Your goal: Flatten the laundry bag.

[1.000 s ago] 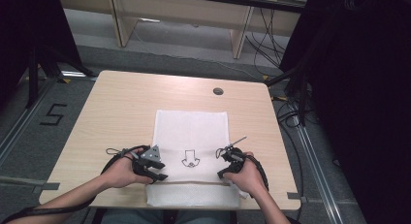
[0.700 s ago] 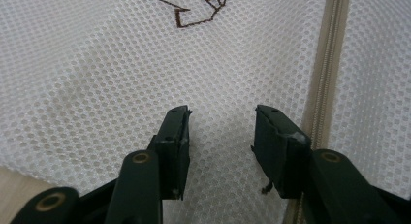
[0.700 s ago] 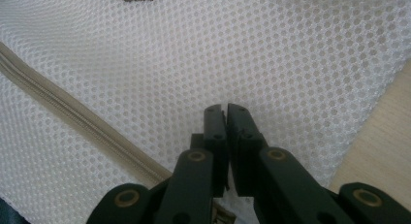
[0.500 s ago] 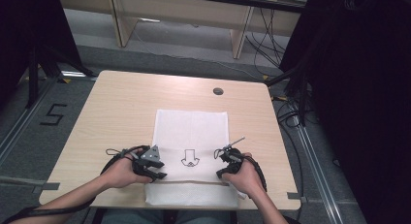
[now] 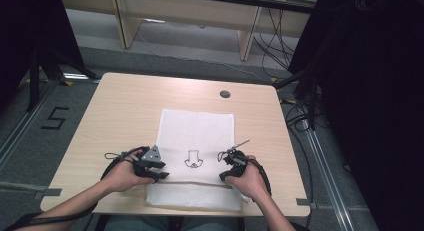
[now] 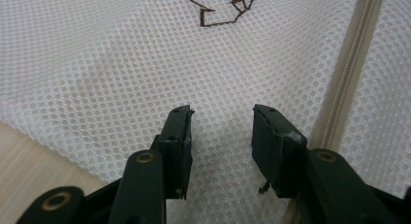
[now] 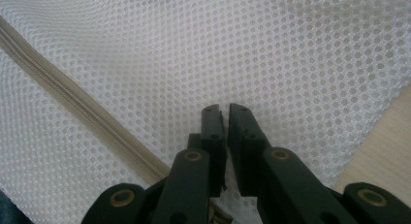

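Mesh is bunching between the right tongs (image 7: pixel 223 110), which are pinching the white zippered mesh laundry bag (image 5: pixel 197 133) lying on the counter (image 5: pixel 125 106); the left tongs (image 6: pixel 220 115), closing but not yet gripping, should be catching fabric beside the zipper (image 6: pixel 346 69).

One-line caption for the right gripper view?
Right gripper nearly shut on white mesh bag, beside its zipper.

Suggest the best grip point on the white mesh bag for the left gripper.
Probably pinch the mesh bag just beside the zipper, near its left edge, coming straight down. It lies flat on the table, so only a pinched-up fold offers purchase; the left gripper stands open there.
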Action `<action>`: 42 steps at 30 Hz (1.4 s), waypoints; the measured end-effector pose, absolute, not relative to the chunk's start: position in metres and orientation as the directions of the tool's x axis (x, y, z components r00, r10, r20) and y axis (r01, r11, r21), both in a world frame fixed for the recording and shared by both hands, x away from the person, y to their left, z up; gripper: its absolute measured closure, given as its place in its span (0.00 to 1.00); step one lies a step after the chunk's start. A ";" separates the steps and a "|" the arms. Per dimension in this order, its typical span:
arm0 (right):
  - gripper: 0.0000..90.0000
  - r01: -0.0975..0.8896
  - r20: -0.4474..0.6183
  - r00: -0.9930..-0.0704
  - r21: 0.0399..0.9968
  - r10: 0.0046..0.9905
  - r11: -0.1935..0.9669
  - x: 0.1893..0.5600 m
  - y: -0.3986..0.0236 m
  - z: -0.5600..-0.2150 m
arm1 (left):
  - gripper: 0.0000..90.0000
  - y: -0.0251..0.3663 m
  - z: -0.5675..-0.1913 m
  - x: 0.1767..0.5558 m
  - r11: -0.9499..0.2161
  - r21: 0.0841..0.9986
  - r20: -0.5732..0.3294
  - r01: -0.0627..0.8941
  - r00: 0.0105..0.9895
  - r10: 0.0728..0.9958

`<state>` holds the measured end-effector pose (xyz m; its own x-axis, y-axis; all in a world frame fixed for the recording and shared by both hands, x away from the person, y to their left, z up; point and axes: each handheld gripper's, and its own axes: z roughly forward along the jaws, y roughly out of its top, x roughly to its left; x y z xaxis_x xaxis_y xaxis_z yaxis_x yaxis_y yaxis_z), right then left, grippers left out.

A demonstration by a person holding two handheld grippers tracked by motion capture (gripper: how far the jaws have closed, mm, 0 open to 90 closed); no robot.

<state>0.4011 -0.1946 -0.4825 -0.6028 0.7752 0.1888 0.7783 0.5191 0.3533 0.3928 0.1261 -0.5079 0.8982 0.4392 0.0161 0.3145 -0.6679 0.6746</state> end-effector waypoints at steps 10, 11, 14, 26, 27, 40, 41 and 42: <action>0.88 0.757 0.156 -0.576 0.473 0.802 0.452 0.401 -0.205 -0.464 | 0.63 0.128 -0.509 0.391 -0.658 0.679 0.016 0.326 0.889 0.457; 0.88 0.758 0.155 -0.569 0.479 0.808 0.442 0.401 -0.209 -0.463 | 0.63 0.129 -0.508 0.392 -0.673 0.672 0.032 0.309 0.896 0.443; 0.86 0.768 0.158 -0.542 0.492 0.825 0.410 0.401 -0.220 -0.462 | 0.63 0.131 -0.508 0.393 -0.661 0.675 0.022 0.329 0.886 0.464; 0.75 0.764 0.153 -0.505 0.538 0.849 0.358 0.402 -0.241 -0.460 | 0.55 0.128 -0.499 0.389 -0.639 0.710 0.057 0.297 0.880 0.472; 0.75 0.764 0.153 -0.505 0.538 0.849 0.358 0.402 -0.241 -0.460 | 0.55 0.128 -0.496 0.389 -0.626 0.727 0.071 0.282 0.876 0.477; 0.68 0.762 0.161 -0.468 0.571 0.869 0.305 0.396 -0.253 -0.461 | 0.52 0.132 -0.491 0.392 -0.548 0.790 0.053 0.275 0.860 0.508; 0.68 0.760 0.167 -0.462 0.580 0.871 0.292 0.397 -0.253 -0.462 | 0.52 0.132 -0.491 0.393 -0.552 0.787 0.049 0.274 0.865 0.499; 0.68 0.768 0.171 -0.453 0.574 0.875 0.286 0.397 -0.253 -0.461 | 0.52 0.132 -0.492 0.392 -0.542 0.794 0.047 0.275 0.861 0.506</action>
<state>0.3967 -0.2534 -0.4612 -0.4533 0.8749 0.1707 0.7676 0.2858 0.5737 0.3924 0.1320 -0.4922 0.8611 0.5062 0.0470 0.2755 -0.5422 0.7938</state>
